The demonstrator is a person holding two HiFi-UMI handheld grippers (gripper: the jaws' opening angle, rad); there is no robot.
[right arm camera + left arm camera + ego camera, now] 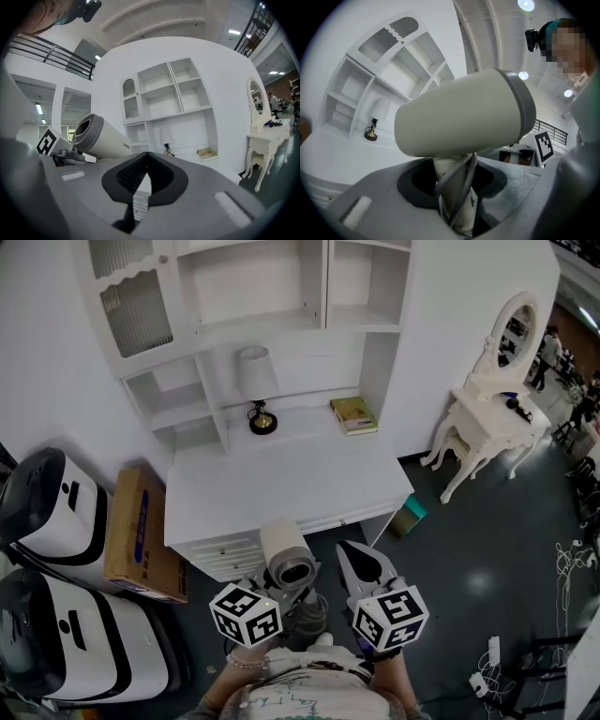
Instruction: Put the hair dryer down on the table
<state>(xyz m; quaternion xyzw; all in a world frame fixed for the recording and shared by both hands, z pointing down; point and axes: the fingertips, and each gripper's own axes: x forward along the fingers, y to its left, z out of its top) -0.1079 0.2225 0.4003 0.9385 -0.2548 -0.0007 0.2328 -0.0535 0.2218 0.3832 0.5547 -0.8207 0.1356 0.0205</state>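
The left gripper has its jaws pinching the handle of the hair dryer, held in the air at the 6 o'clock edge of the white bench. At the dryer's 3 o'clock, the right gripper has its jaws pressed together, empty. A lamp and a book sit toward the bench's 12 o'clock.

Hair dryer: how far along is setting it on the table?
Done: the left hand-held gripper is shut on the hair dryer, by its handle. In hand: it is held in the air in front of the table. Left: carry it over, lower, release. The right hand-held gripper is shut, empty.
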